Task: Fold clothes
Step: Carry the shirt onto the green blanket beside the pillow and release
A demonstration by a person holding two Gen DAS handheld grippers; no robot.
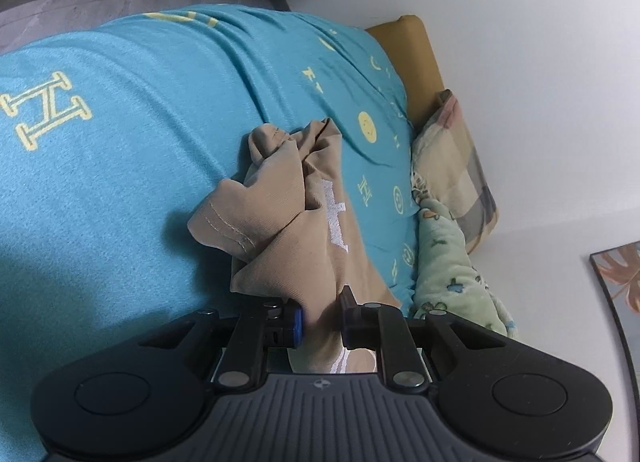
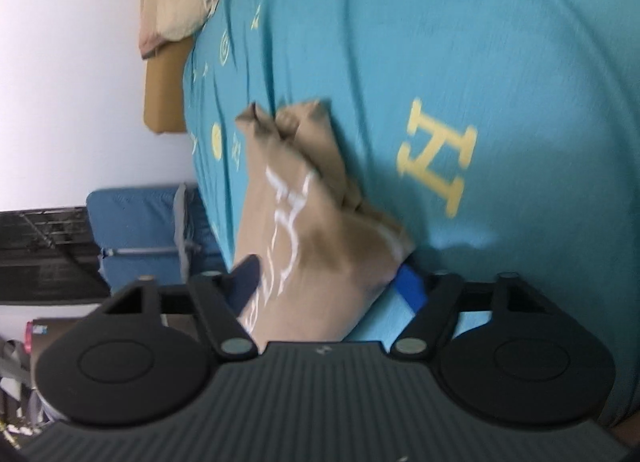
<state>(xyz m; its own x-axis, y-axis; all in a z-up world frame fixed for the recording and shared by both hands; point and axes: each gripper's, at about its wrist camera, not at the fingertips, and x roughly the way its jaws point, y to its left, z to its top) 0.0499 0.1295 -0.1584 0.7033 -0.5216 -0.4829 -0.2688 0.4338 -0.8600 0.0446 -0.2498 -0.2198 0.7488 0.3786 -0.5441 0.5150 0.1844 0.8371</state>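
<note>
A crumpled tan garment [image 1: 280,213] with white embroidered lettering lies on a teal bedsheet [image 1: 120,181] printed with yellow letters. My left gripper [image 1: 322,308] is shut on the garment's near end, and the cloth is bunched between its blue pads. In the blurred right wrist view the same garment [image 2: 304,197] runs away from me across the sheet [image 2: 480,61]. My right gripper [image 2: 330,278] stands open around its near end. The cloth fills the gap between the dark left finger and the blue-padded right finger [image 2: 412,290]. I cannot see the pads pressing on it.
A plaid pillow [image 1: 460,149] and a green fleece blanket [image 1: 448,274] lie along the bed's edge by a tan headboard [image 1: 416,61] and a white wall. A framed picture [image 1: 620,286] is at the far right. A blue padded seat [image 2: 140,221] stands beside the bed.
</note>
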